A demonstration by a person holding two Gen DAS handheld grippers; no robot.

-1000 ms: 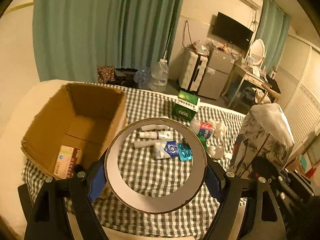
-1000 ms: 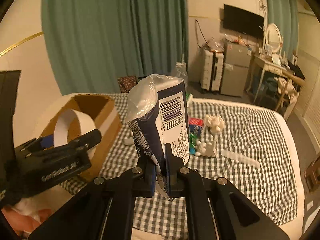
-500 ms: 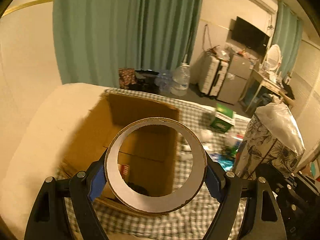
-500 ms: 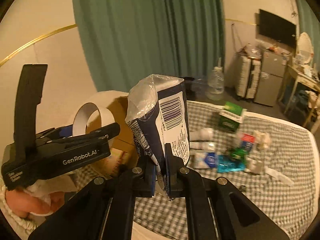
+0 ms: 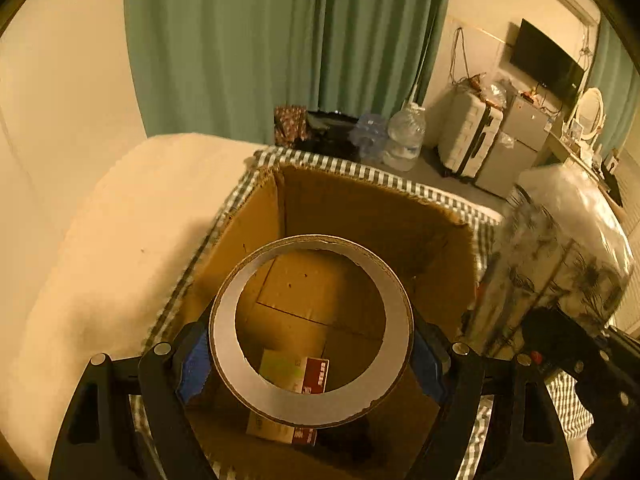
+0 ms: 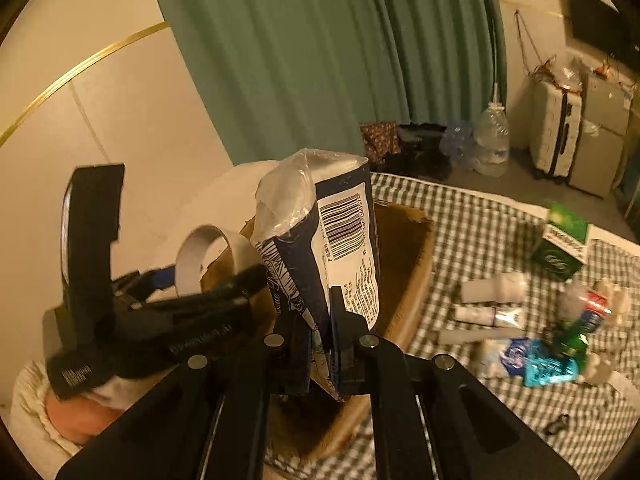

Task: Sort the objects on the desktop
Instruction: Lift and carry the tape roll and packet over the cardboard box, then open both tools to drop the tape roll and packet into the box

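Observation:
My left gripper [image 5: 312,356] is shut on a wide tape roll [image 5: 394,312], held over the open cardboard box [image 5: 360,204]; a small red and green carton [image 5: 294,372] lies on the box floor, seen through the ring. My right gripper [image 6: 320,344] is shut on a blue and white tissue pack [image 6: 344,240], upright, over the box's right side [image 6: 404,280]. The pack also shows in the left wrist view [image 5: 560,264]. The left gripper with the roll [image 6: 200,256] shows in the right wrist view.
The box stands on a checked cloth [image 6: 480,216] over a bed. To its right lie tubes [image 6: 488,314], a green box [image 6: 560,248], blue packets [image 6: 532,362] and a bottle [image 6: 584,312]. A water jug [image 5: 404,140] and suitcase [image 5: 468,136] stand beyond.
Both grippers swung left, from above the loose items to over the cardboard box. Each still holds its object.

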